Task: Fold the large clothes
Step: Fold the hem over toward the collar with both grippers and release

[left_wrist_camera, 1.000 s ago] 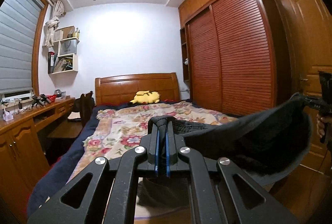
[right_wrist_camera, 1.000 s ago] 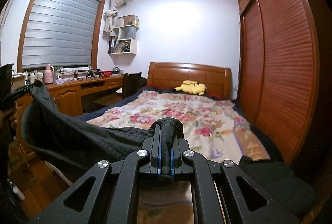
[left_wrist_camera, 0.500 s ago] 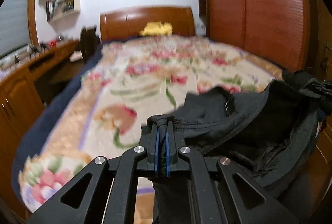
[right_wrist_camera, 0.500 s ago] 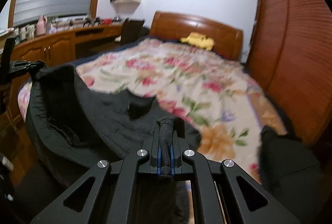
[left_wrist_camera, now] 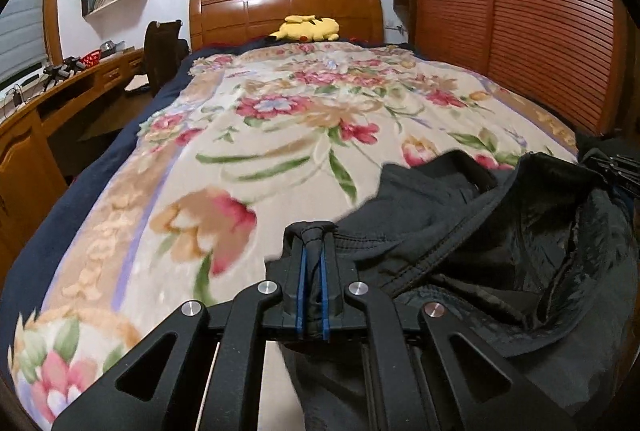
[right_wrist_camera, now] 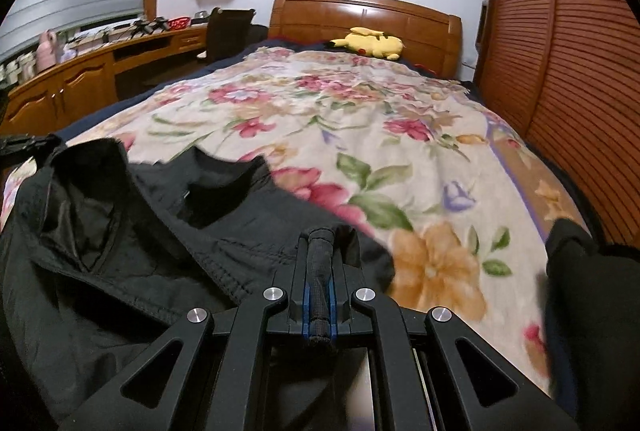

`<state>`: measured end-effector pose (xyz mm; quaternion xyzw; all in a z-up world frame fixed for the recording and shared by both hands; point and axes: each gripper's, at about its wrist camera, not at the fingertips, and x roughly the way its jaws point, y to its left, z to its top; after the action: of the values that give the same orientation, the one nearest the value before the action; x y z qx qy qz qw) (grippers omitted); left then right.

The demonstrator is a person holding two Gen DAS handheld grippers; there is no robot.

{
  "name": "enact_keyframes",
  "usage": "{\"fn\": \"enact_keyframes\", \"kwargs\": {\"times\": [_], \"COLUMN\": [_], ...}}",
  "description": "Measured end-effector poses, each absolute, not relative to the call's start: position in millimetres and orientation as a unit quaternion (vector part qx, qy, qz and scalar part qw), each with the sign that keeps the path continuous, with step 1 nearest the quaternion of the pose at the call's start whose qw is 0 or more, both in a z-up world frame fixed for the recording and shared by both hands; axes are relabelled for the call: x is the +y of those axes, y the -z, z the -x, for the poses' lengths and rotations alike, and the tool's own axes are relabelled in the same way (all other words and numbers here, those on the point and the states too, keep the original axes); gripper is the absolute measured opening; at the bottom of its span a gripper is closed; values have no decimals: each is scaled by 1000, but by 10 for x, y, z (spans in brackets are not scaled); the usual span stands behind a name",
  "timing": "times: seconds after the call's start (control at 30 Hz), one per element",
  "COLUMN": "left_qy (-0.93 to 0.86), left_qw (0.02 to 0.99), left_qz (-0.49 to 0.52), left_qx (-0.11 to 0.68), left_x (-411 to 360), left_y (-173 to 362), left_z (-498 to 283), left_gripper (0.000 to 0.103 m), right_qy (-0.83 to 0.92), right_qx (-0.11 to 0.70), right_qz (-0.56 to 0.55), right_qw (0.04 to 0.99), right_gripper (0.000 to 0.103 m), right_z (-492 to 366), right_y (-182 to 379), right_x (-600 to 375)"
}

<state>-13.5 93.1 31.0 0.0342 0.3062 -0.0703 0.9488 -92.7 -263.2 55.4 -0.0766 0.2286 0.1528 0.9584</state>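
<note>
The left gripper (left_wrist_camera: 312,237) and the right gripper (right_wrist_camera: 322,237) each clench an edge of the black jacket (right_wrist_camera: 132,231), stretched sideways across the bed's (left_wrist_camera: 280,135) foot.

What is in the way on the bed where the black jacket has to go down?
Nothing visible. The black jacket hangs from both shut grippers, left gripper and right gripper. The floral blanket ahead is bare; the yellow plush toy lies far off by the headboard.
</note>
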Motion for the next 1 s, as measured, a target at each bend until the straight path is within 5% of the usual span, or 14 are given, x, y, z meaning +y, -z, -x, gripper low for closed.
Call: {"fn": "enact_keyframes", "kwargs": {"times": [0.6, 0.7, 0.83, 0.87, 0.9, 0.93, 1.0], "left_qy": [49, 53, 50, 51, 53, 56, 61], "left_qw": [944, 943, 945, 945, 945, 945, 945], "left_qz": [-82, -79, -92, -92, -90, -87, -83], "left_qx": [317, 319, 310, 310, 310, 310, 311], "left_x": [930, 950, 967, 977, 986, 994, 994], "left_y": [-165, -172, -239, -242, -252, -261, -265], "left_z": [-768, -752, -606, -589, -551, -490, -414], "left_gripper": [7, 19, 64, 70, 77, 78, 78], "right_qy": [-121, -118, -137, -142, -143, -140, -133], "right_qx": [280, 278, 267, 260, 252, 243, 227], "right_qz": [78, 96, 71, 67, 66, 67, 71], "right_qw": [949, 948, 951, 953, 955, 957, 962], "right_gripper": [6, 8, 24, 28, 43, 64, 78], "right_z": [-848, -917, -837, -798, -751, -661, -536], "right_y": [-155, -219, -327, -363, -399, -430, -467], "right_x": [-2162, -2084, -2137, -2152, -2165, -2192, -2231]}}
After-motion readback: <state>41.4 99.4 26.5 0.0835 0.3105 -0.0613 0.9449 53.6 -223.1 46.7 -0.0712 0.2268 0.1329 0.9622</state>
